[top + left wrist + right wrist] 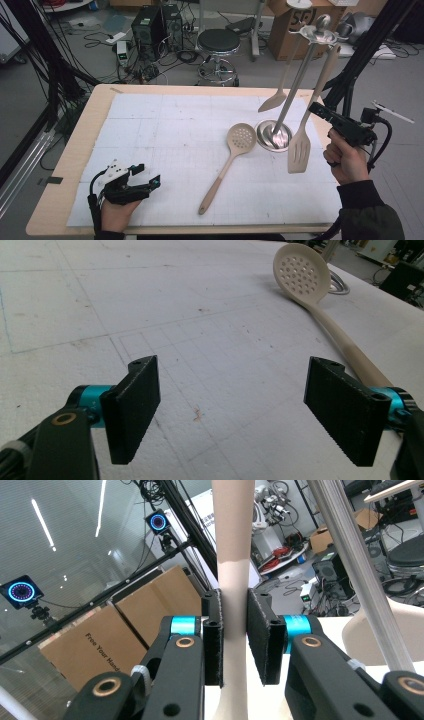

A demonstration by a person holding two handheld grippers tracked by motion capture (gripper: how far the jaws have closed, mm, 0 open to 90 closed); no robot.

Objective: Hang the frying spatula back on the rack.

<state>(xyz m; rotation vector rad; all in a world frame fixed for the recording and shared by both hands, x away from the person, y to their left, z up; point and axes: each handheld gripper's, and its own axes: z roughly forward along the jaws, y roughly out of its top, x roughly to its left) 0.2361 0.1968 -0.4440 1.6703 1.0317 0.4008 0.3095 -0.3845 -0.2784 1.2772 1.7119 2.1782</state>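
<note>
A beige slotted turner (299, 150) hangs by its long handle from the top of a metal utensil stand (295, 87). At mid-handle my right gripper (315, 108) is shut on it, and the right gripper view has the pads (260, 635) pressed on both sides of the beige handle (232, 555), with the stand's pole (350, 555) just to the right. A solid beige spatula (274, 101) hangs from the same stand. A beige skimmer spoon (240, 137) lies on the white mat. My left gripper (145, 180) rests open at the front left, with nothing between its jaws (232, 405); the skimmer (302, 272) lies ahead of it.
The stand's round metal base (260, 140) sits on the white gridded mat (165, 130) at the right. Beyond the table's far edge stand a black stool (218, 42), computer towers (150, 25), cables and cardboard boxes. Black frame poles (370, 45) rise at the right.
</note>
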